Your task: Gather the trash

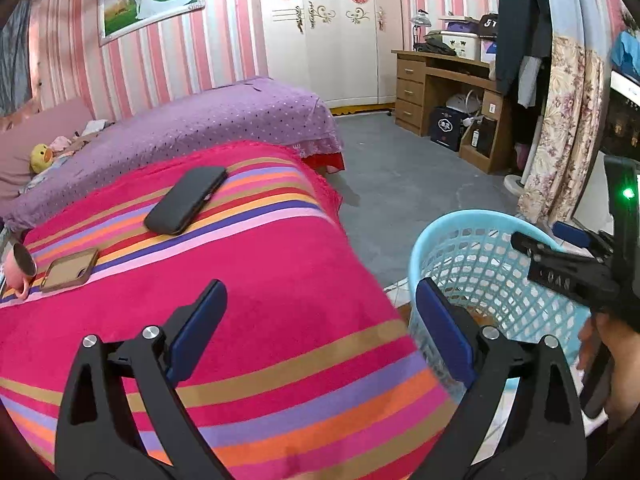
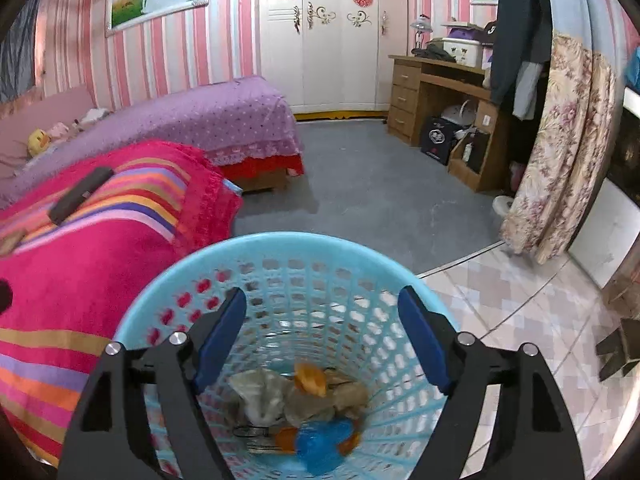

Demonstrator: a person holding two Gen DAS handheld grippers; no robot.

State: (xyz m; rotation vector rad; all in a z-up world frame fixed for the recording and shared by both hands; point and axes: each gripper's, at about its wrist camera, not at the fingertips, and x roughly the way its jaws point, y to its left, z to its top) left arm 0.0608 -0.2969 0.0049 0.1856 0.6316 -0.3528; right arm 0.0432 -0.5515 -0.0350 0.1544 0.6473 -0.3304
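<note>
A light blue mesh trash basket (image 2: 280,246) stands on the floor beside the striped pink blanket. In the right wrist view it holds crumpled paper (image 2: 264,394), an orange scrap (image 2: 310,378) and a blue wrapper (image 2: 322,446). My right gripper (image 2: 322,338) is open and empty, right above the basket's mouth. My left gripper (image 1: 322,332) is open and empty over the striped blanket (image 1: 260,300), with the basket (image 1: 460,228) to its right. The right gripper (image 1: 568,264) shows there over the basket's rim.
On the blanket lie a black phone (image 1: 186,200), a tan phone (image 1: 68,270) and a pink mug (image 1: 20,268). A purple bed (image 1: 200,120) is behind. A wooden desk (image 1: 440,92) and floral curtain (image 1: 560,132) stand at the right. Grey floor (image 1: 400,168) lies between.
</note>
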